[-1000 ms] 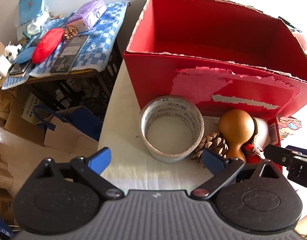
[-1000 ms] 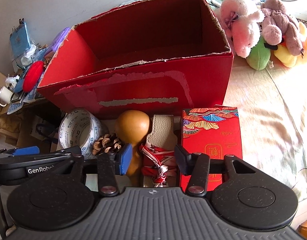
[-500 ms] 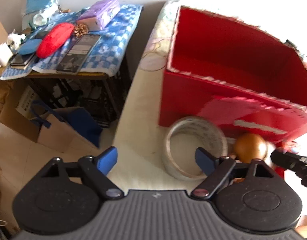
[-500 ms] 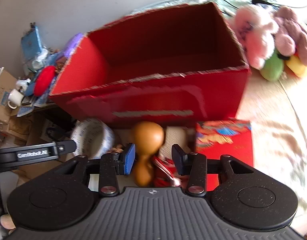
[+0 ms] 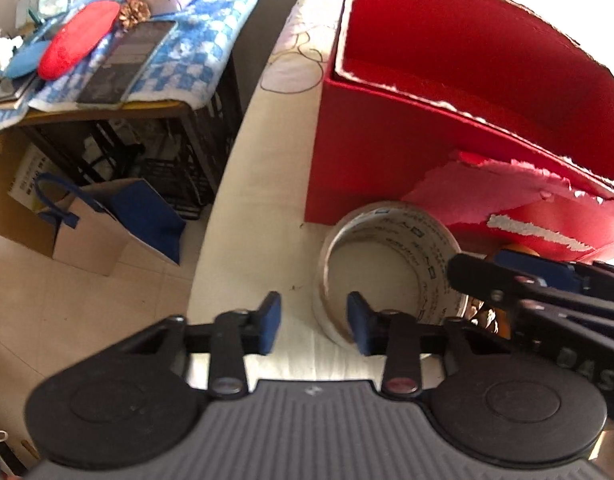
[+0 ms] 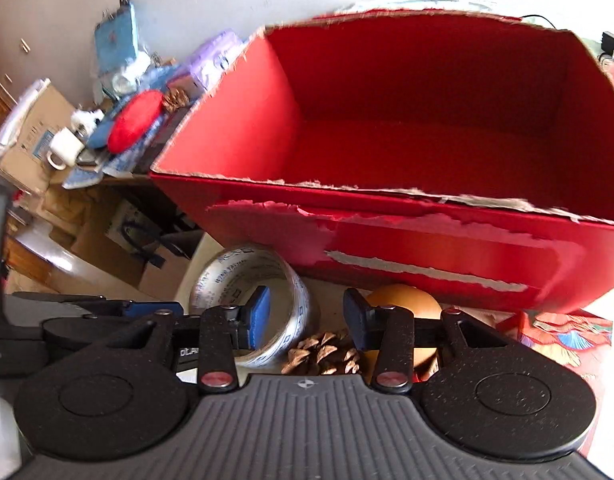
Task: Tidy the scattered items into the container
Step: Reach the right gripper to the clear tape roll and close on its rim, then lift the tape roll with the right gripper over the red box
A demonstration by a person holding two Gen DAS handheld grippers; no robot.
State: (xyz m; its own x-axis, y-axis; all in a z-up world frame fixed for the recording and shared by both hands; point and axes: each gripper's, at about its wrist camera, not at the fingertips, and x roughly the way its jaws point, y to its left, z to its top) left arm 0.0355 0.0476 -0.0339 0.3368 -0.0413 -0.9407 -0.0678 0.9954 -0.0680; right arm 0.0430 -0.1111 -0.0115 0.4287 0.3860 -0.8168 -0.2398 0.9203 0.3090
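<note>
Left gripper (image 5: 313, 322): jaws narrow and closing. One pad stands outside the near wall of the tape roll (image 5: 391, 272), the other inside its hollow, so the wall lies between them; contact is not confirmed.

Right gripper (image 6: 307, 322): jaws at middle width and closing. The pine cone (image 6: 325, 354) lies below the gap, between the two pads. The pads do not press on it.

The tape roll lies flat on the pale bed surface (image 5: 247, 200), just in front of the near wall of the red box (image 6: 427, 240). The pine cone sits beside the roll. The brown gourd (image 6: 407, 304) stands just beyond the cone, close to the box wall. A patterned red packet (image 6: 567, 332) lies at the right edge of the right wrist view.

In the left wrist view, the right gripper (image 5: 547, 280) crosses in from the right, over the far side of the roll. Working room between the two tools is tight.

The red box stands open at the top. Its rim is torn and ragged, and its interior is open and red throughout. The near wall shows peeled patches.

Left of the roll the bed surface ends at a curved edge, with floor below. Further left, a side table under a blue checked cloth (image 5: 187, 40) carries a red pouch (image 5: 79, 44) and other small items.
</note>
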